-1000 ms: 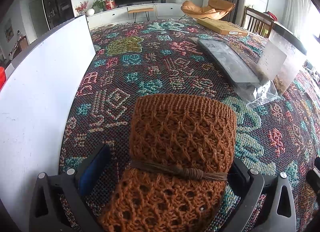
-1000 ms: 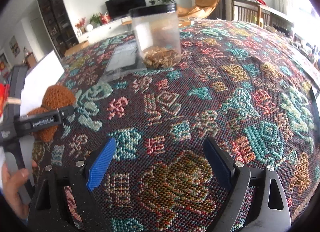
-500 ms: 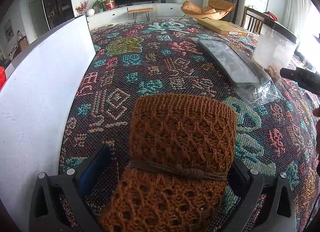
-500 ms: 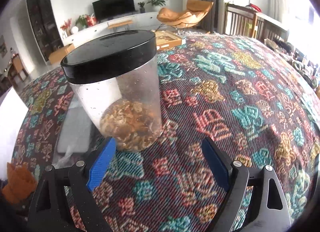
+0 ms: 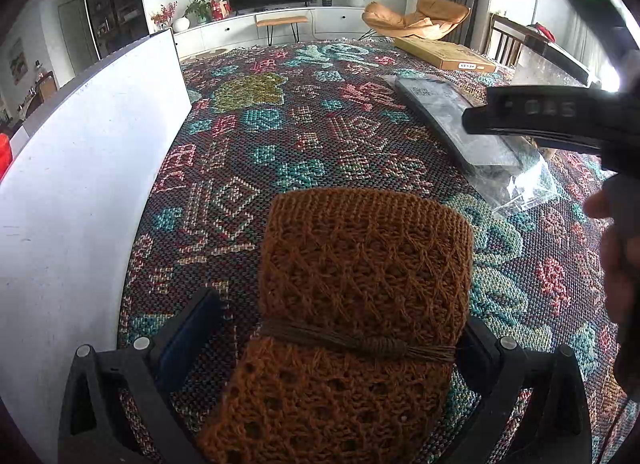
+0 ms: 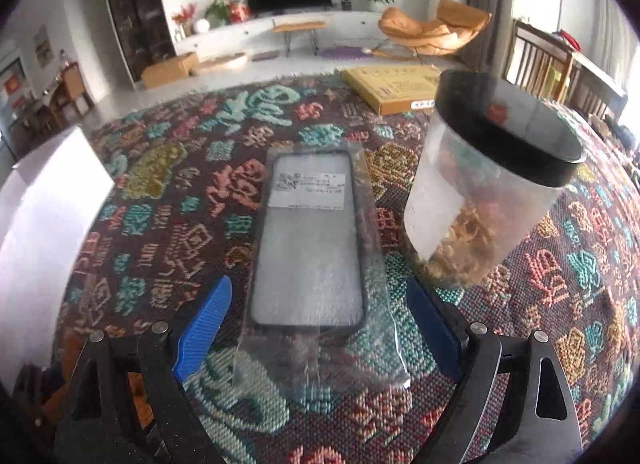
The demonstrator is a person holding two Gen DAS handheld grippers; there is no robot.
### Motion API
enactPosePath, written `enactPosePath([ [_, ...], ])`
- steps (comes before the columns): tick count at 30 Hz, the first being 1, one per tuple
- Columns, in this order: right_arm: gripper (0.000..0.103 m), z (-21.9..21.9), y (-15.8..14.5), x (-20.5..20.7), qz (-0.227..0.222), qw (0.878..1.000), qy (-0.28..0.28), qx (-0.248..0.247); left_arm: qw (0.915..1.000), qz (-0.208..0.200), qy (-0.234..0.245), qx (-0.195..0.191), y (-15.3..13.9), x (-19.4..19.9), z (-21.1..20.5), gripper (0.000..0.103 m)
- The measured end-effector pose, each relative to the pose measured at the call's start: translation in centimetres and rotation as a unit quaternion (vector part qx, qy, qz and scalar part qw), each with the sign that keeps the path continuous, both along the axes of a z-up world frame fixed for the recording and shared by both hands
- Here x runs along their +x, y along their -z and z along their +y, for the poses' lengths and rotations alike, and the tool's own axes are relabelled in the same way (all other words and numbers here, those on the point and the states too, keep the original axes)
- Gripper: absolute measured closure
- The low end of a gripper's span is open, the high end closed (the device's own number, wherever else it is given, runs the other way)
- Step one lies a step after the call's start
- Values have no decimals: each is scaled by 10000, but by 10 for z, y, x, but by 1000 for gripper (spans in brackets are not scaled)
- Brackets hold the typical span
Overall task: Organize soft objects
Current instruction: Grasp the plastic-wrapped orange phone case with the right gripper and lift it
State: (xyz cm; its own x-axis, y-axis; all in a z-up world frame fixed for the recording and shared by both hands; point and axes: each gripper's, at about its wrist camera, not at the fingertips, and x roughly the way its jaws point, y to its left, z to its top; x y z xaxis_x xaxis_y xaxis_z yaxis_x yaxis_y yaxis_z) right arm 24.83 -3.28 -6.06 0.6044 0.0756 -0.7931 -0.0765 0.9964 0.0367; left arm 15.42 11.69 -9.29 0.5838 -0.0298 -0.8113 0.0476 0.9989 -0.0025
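A rust-orange knitted piece [image 5: 360, 304], folded and tied round its middle with a brown cord [image 5: 360, 342], sits between the two fingers of the left tool [image 5: 340, 344]. The right finger touches the knit's edge, while the left blue pad [image 5: 188, 332] stands apart from it, so whether the tool grips the knit cannot be told. The knit fills the space just ahead of this tool and lies over the patterned woven cloth [image 5: 320, 136] that covers the tabletop. To the left of the left tool a white board [image 5: 80, 184] stands upright along the cloth's edge. Ahead and to the right, the dark body of the right tool [image 5: 552, 116] crosses the view, with part of a hand [image 5: 616, 248] below it.

The right tool [image 6: 320, 324] is spread wide, its blue pads [image 6: 204, 320] on either side of the near end of a clear plastic sleeve [image 6: 316, 360] that holds a dark-rimmed phone case [image 6: 312, 240] with a white label. The sleeve lies flat on the cloth, running straight ahead of the tool. Just to the right of it stands a clear jar [image 6: 480, 200] with a black lid, holding pale dried bits at its bottom. Beyond it, further ahead, a flat yellow cardboard box [image 6: 392, 92] lies near the far edge of the tabletop
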Motion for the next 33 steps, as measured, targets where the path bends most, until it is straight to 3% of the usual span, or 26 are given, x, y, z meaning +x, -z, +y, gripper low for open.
enactPosePath([
  [2, 12, 1, 19, 20, 408, 9991, 108, -42, 10000, 0, -1, 0, 0, 0, 0, 0],
  [4, 10, -4, 25, 27, 495, 9978, 119, 421, 10000, 0, -1, 0, 0, 1, 0, 0],
  [7, 10, 15, 28, 27, 590, 9979, -229, -160, 10000, 1, -1, 0, 0, 1, 0, 0],
  [10, 11, 20, 28, 23, 527, 9972, -497, -201, 10000, 2, 0, 0, 0, 1, 0, 0],
  [15, 25, 13, 23, 13, 646, 9955, -637, -259, 10000, 2, -1, -1, 0, 1, 1, 0],
  [24, 25, -14, 23, -90, 865, 9917, -924, -233, 10000, 1, -2, 0, 0, 1, 1, 0],
  [29, 25, -70, 23, -160, 881, 9956, -312, -78, 10000, 2, -3, 0, 0, 1, 1, 0],
  [33, 24, -138, 22, -150, 667, 9956, 655, 30, 10000, 1, -2, -2, 0, 0, 1, 0],
])
